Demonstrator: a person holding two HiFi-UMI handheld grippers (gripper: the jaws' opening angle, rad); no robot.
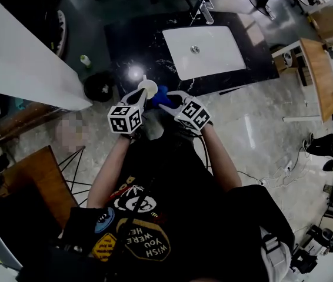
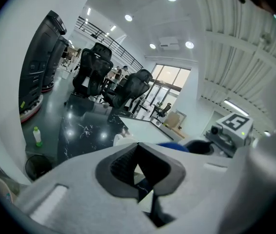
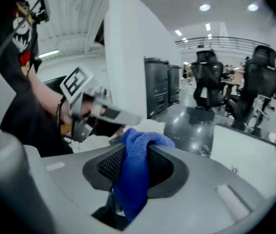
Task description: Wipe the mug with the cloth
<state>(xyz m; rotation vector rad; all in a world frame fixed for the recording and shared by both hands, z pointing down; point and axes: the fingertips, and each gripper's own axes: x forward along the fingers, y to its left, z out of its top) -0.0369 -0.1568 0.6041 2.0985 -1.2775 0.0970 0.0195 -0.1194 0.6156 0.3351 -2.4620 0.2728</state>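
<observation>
Cloth tight in right claw's grip, just beside mug in left claw's closed grip.

The mug is mostly hidden behind the left tool.

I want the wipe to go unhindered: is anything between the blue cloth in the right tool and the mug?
Nothing visible does. The cloth, clamped in the right tool, sits directly beside the mug that the left tool holds; whether they touch is unclear.
</observation>
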